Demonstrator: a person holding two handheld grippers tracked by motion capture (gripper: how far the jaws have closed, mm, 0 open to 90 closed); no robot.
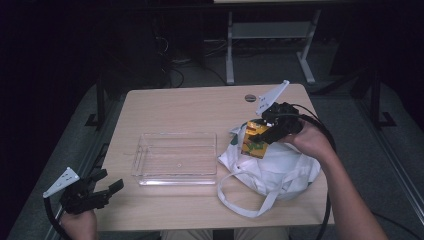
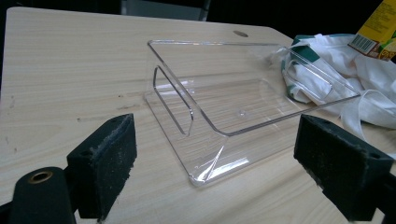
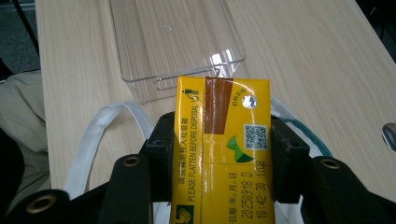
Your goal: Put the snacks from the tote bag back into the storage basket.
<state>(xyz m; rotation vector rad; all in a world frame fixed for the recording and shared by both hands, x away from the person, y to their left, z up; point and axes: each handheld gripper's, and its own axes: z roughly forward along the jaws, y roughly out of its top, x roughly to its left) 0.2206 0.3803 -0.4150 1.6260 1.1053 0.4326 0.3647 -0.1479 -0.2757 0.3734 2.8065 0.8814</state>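
1. Left gripper (image 1: 107, 192): rests at the near left corner of the table (image 1: 165, 107), jaws wide apart, nothing between them. In the left gripper view its foam pads (image 2: 103, 163) frame the clear tray (image 2: 243, 112) without touching it. Forearm low, gripper roughly level, aimed toward the tray.
2. Clear tray (image 1: 175, 157): mid-table, empty, just beside the white cloth bag (image 1: 280, 167).
3. Yellow drink carton (image 1: 255, 139): held above the bag's mouth, clamped across its narrow sides by the right gripper (image 1: 265, 132).
4. Handling judgement: carton is light, its paperboard walls yield under squeeze and its coated faces are slick. Grip mid-body, on opposite flat sides, moderate pressure.
5. Right hand (image 1: 310, 140): raised over the bag, wrist bent, gripper pointing down-left toward the tray.
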